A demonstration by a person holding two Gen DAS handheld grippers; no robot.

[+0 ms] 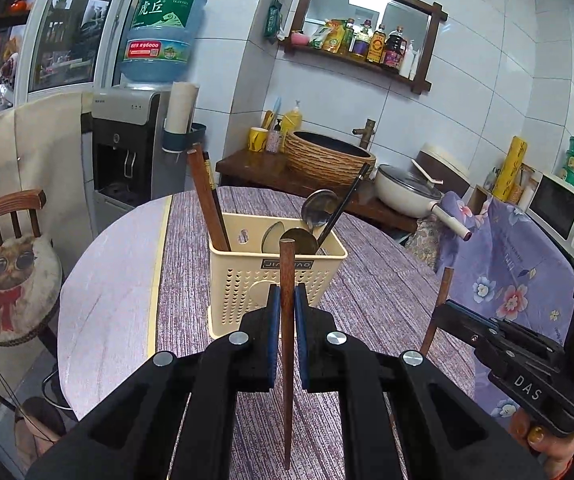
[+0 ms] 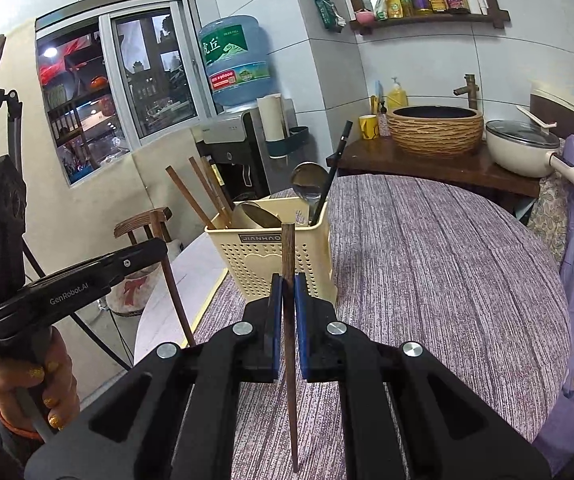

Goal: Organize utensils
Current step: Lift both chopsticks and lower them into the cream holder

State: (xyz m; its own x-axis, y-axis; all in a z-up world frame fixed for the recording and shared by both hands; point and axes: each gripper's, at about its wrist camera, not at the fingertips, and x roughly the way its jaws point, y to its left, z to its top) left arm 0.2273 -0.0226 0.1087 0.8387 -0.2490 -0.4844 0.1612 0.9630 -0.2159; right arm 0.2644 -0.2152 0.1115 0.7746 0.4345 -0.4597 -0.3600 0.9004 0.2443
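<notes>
My left claw (image 1: 285,300) and right claw (image 2: 285,292) each clench an upright brown wooden chopstick (image 1: 286,280); the cream perforated plastic caddy (image 1: 263,276) stands directly ahead.

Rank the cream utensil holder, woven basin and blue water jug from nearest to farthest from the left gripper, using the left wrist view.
1. Cream utensil holder: just ahead of the left gripper, on the table.
2. Woven basin: beyond the table, slightly right.
3. Blue water jug: high up, back left.
</notes>
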